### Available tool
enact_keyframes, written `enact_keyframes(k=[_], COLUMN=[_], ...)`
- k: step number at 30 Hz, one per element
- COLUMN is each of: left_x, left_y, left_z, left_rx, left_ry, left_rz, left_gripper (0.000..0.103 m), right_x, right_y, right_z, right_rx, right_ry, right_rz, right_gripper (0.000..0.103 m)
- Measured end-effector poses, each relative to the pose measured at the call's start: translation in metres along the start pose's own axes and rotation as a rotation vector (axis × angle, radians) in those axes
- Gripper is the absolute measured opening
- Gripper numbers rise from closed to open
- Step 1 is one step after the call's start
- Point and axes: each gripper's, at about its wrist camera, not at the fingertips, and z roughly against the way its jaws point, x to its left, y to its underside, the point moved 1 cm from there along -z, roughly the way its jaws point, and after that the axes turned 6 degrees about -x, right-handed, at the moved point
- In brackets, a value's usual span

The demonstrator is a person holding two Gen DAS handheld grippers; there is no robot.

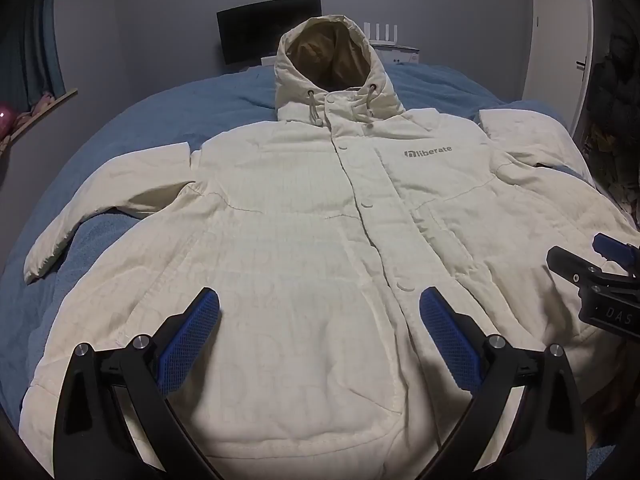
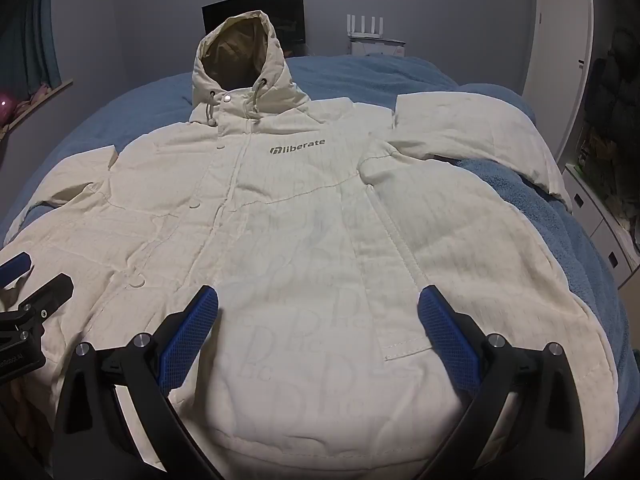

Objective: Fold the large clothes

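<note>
Blue-padded fingers [image 1: 196, 336] of the left gripper [image 1: 320, 312] stand spread to their widest, nothing between them, poised over the lower front of the jacket [image 1: 304, 208] on the side left of its snap placket [image 1: 366, 204]. Right gripper [image 2: 318, 312]: same wide spread, fingers [image 2: 444, 336] bare of cloth, over the lower front on the other side, near a stitched pocket seam [image 2: 404, 350]. Neither gripper holds anything.

Jacket: cream, hooded, laid face up and closed on the bed [image 1: 132, 120], which carries a blue blanket. Hem toward the near edge of the bed, hood [image 1: 332, 56] toward the far edge, standing partly open with a tan lining. Grey "liberate" print [image 1: 428, 152] on the chest. One sleeve [image 1: 108, 204] lies out toward the left edge of the bed and bends back; the other sleeve [image 2: 476, 136] runs toward the right edge.

Each wrist view catches the other gripper at its margin, beside the jacket front.

Beyond the far edge of the bed: dark monitor [image 1: 268, 28], white router with upright antennas [image 2: 366, 26], grey wall. White door [image 1: 560, 40] to the right.
</note>
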Motion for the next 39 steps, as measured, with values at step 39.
enact_keyframes(k=[39], left_x=[0.0021], left_y=[0.0022], left_z=[-0.0056], left_rx=[0.009], left_ry=[0.005], left_rz=[0.01], left_gripper=[0.097], right_x=[-0.0024], right_y=[0.0004], right_z=[-0.0016], right_rx=[0.007], right_ry=[-0.005], right_rz=[-0.007], right_gripper=[0.097])
